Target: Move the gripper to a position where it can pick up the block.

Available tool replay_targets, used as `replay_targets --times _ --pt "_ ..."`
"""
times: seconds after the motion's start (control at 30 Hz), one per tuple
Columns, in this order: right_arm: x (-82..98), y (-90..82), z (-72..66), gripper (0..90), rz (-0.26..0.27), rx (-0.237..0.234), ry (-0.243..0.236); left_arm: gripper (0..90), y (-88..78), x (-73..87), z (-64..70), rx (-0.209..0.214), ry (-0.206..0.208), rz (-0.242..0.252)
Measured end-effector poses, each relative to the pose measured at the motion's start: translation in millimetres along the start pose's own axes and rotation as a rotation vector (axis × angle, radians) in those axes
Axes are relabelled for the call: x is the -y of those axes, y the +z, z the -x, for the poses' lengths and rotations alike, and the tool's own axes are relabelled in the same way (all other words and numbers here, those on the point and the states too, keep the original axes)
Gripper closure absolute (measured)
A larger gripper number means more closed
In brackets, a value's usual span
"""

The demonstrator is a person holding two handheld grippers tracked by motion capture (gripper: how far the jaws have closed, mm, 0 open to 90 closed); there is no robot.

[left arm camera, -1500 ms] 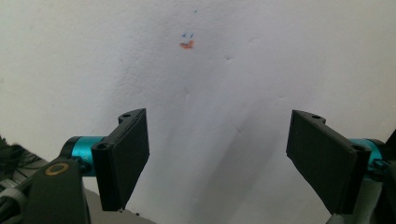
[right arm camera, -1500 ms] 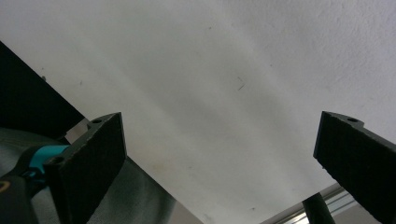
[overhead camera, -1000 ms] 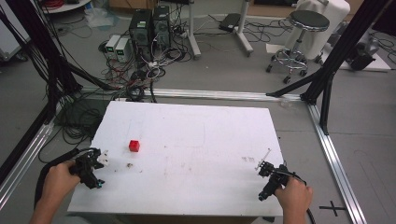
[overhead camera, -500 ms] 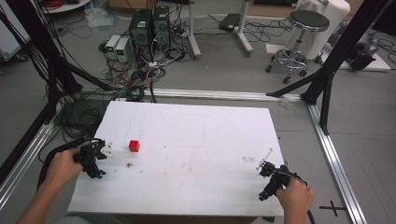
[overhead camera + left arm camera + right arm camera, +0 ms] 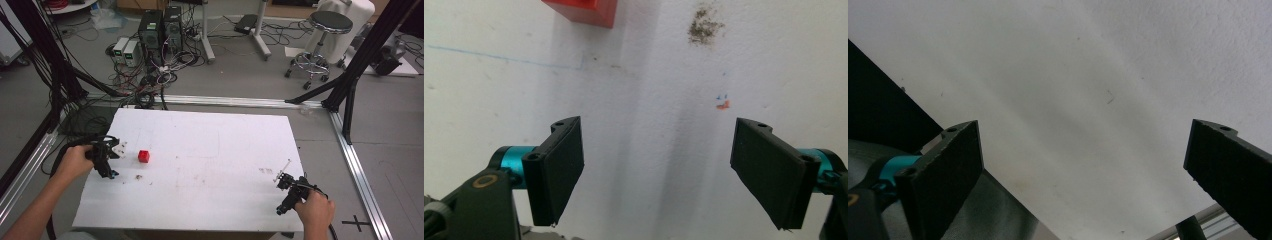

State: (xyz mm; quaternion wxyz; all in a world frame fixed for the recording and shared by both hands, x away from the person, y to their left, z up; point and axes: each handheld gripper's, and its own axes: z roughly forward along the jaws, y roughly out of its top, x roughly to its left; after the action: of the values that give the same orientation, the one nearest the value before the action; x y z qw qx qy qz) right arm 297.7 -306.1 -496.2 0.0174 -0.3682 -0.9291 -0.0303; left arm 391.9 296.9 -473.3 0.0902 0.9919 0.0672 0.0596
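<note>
White table (image 5: 210,165) on grey floor, framed by aluminium rails; computer towers (image 5: 161,27) and cable tangle behind, stool (image 5: 322,40) at far right. Red cube (image 5: 144,156) on left part of table, same spot as in both earlier frames. Left gripper (image 5: 111,157) just left of cube, not touching; closer to cube and farther up the table than 1.0 s ago. Jaws spread wide, nothing between them; in left gripper view, cube (image 5: 581,11) at top edge beyond the gap, with brown smudge (image 5: 704,25) and small red-blue mark (image 5: 723,102) on bare surface. Right gripper (image 5: 286,192) near right front corner, about unchanged from earlier frames. Jaws wide apart, empty; right gripper view looking across bare table toward its edge.
</note>
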Motion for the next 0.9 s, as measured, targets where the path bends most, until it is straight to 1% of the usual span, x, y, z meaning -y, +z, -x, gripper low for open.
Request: replay_targets --times 0.07,0.1,0.17,0.23,0.3,0.33,0.37,0.47,0.5,0.53,0.57,0.67,0.7,0.73,0.8,0.83,0.9 --pt "0.6 0.1 0.5 1.6 0.000 0.000 0.000 21.7 -0.4 -3.6 -7.3 -0.006 0.023 -0.017" --pt "0.9 0.1 0.6 1.6 0.000 0.000 0.000 21.7 -0.4 -4.3 -8.9 -0.010 0.031 -0.019" --pt "1.4 0.2 0.5 1.6 0.001 0.000 0.004 21.7 0.1 -5.3 -11.5 -0.011 0.033 -0.022" --pt "1.6 -0.2 0.5 1.6 0.000 0.000 0.004 21.6 1.6 -7.5 -16.9 -0.007 0.050 -0.029" --pt "1.8 0.3 0.5 1.6 0.004 0.001 0.005 21.7 4.1 -9.1 -19.1 -0.001 0.044 -0.031" --pt "1.9 0.5 0.5 1.6 0.003 0.001 0.005 21.7 5.4 -10.4 -20.8 0.001 0.055 -0.039" --pt "1.9 0.6 0.6 1.6 0.003 0.000 0.004 21.7 6.2 -11.0 -21.8 0.015 0.050 -0.040" --pt "1.7 1.2 0.6 1.6 0.001 -0.001 0.002 21.8 8.6 -13.5 -24.5 0.009 0.057 -0.041" --pt "0.7 1.9 -0.2 1.6 -0.003 0.000 0.001 21.8 9.9 -15.9 -26.9 0.020 0.062 -0.042" --pt "0.7 1.9 -0.2 1.6 -0.003 0.000 0.001 21.7 9.9 -15.9 -26.9 0.020 0.062 -0.042" --pt "-1.0 2.6 -1.0 1.6 -0.006 0.000 -0.005 21.7 10.5 -19.7 -29.2 0.016 0.077 -0.043" --pt "-2.8 3.3 -2.0 1.6 -0.011 -0.003 -0.010 21.7 11.3 -25.6 -32.2 0.022 0.091 -0.043" --pt "-3.5 3.8 -2.7 1.6 -0.016 -0.001 -0.009 21.8 11.4 -27.2 -33.4 0.023 0.103 -0.046" --pt "-3.8 3.9 -2.3 1.6 -0.020 0.003 -0.018 21.7 11.6 -29.9 -35.1 0.023 0.111 -0.051" --pt "-4.4 4.1 -2.8 1.6 -0.022 0.000 -0.021 21.7 12.1 -33.9 -37.4 0.025 0.116 -0.050" --pt "-4.8 4.5 -3.0 1.6 -0.019 0.001 -0.018 21.8 11.9 -35.7 -38.4 0.019 0.127 -0.047" --pt "-4.7 4.7 -2.8 1.6 -0.016 0.002 -0.023 21.7 12.5 -40.8 -41.5 0.020 0.139 -0.048"
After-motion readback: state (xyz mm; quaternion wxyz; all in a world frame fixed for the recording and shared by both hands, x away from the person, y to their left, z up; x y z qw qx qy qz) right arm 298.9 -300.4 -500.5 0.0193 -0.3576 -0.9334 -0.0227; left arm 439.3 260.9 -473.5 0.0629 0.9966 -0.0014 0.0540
